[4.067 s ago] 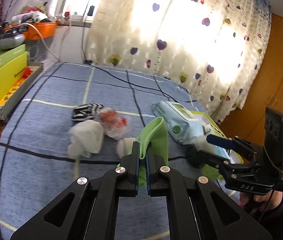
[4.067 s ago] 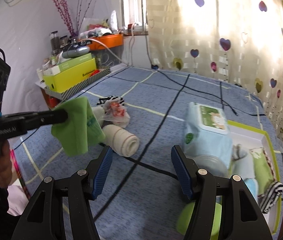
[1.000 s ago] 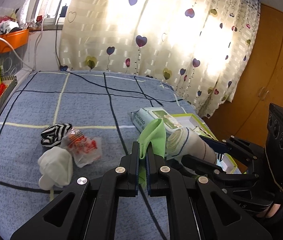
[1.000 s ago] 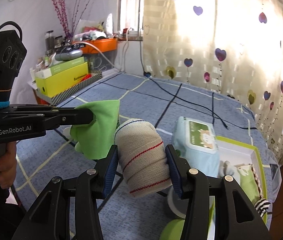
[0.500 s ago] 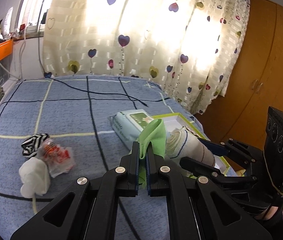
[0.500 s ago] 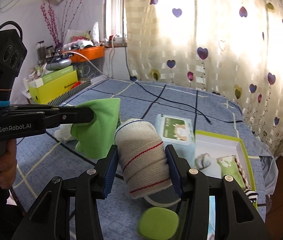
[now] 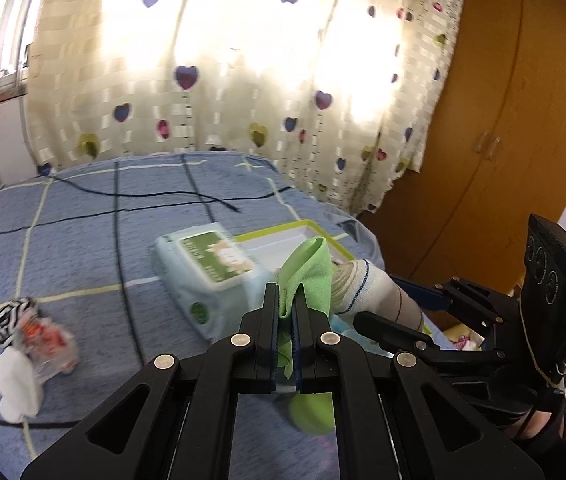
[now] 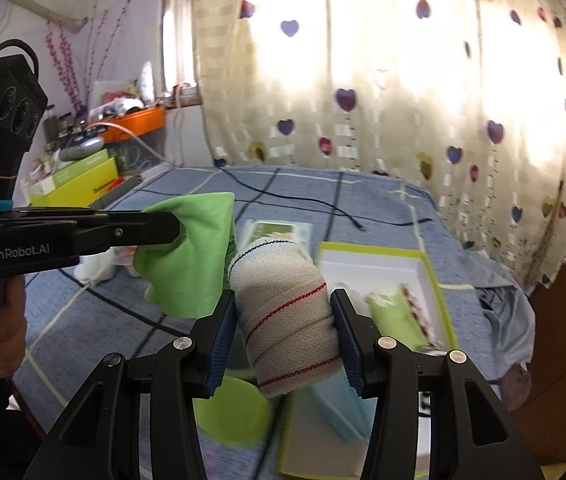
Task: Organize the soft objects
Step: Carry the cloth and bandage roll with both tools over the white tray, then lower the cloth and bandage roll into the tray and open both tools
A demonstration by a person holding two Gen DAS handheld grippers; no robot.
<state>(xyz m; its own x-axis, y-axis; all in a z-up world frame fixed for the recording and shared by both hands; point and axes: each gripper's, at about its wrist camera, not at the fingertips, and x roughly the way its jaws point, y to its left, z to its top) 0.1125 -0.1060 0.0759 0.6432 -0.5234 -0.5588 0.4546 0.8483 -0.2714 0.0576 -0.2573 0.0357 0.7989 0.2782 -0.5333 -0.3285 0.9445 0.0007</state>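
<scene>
My left gripper [image 7: 286,300] is shut on a green cloth [image 7: 307,276], held in the air over the blue bed; the cloth also shows in the right wrist view [image 8: 191,256]. My right gripper [image 8: 283,320] is shut on a rolled beige sock [image 8: 287,312] with red stripes, held beside the cloth; the sock also shows in the left wrist view [image 7: 375,292]. A white tray with a lime rim [image 8: 379,266] lies ahead on the bed with a green pouch [image 8: 395,316] in it.
A pack of wet wipes [image 7: 207,264] lies beside the tray. A striped sock [image 7: 11,316], a plastic packet [image 7: 47,340] and a white sock [image 7: 15,384] lie at the left. A green round lid [image 8: 231,412] lies below my grippers. Heart-print curtains and a wooden wardrobe [image 7: 503,140] stand behind.
Both grippers have swung right and forward with their loads, toward the tray. The loose socks have slid to the left of the left wrist view.
</scene>
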